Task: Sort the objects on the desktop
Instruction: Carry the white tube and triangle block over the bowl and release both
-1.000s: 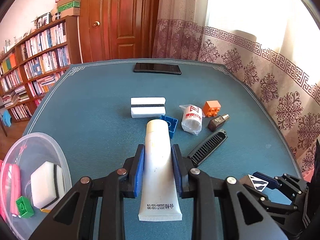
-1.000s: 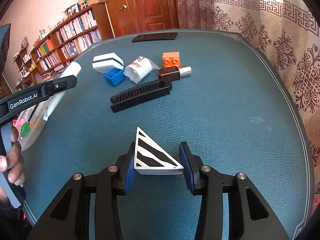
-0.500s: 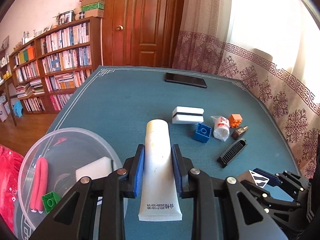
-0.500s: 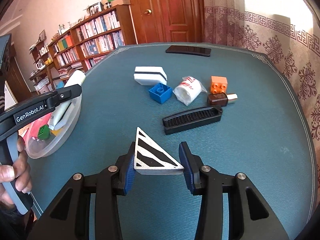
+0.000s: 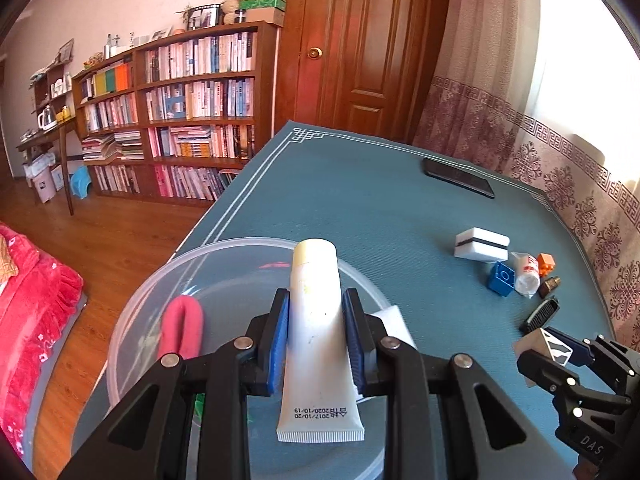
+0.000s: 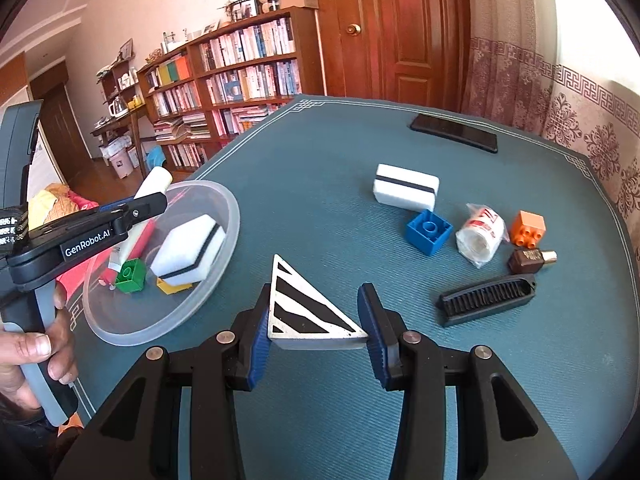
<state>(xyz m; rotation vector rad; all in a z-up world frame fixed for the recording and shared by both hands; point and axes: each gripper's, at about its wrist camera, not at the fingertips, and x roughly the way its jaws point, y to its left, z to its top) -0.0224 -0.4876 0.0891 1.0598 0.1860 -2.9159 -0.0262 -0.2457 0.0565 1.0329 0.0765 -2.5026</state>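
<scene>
Bowl: clear round plastic bowl (image 6: 224, 216), left of frame, holds sponge, bricks
Left gripper (image 5: 315, 334): jaws clamp white tube (image 5: 316, 320) above bowl
Right gripper (image 6: 316, 330): jaws hold striped triangular block (image 6: 304, 312)
Left: seven items, right of frame

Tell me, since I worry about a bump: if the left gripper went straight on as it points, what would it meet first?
Probably the clear plastic bowl: the left gripper, shut on the white tube, points over it. Depth is unclear.

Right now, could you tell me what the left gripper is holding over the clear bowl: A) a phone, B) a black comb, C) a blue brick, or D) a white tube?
D: the left gripper is shut on the white tube, which hangs over the clear bowl; the comb, blue brick and phone all lie on the table.
</scene>
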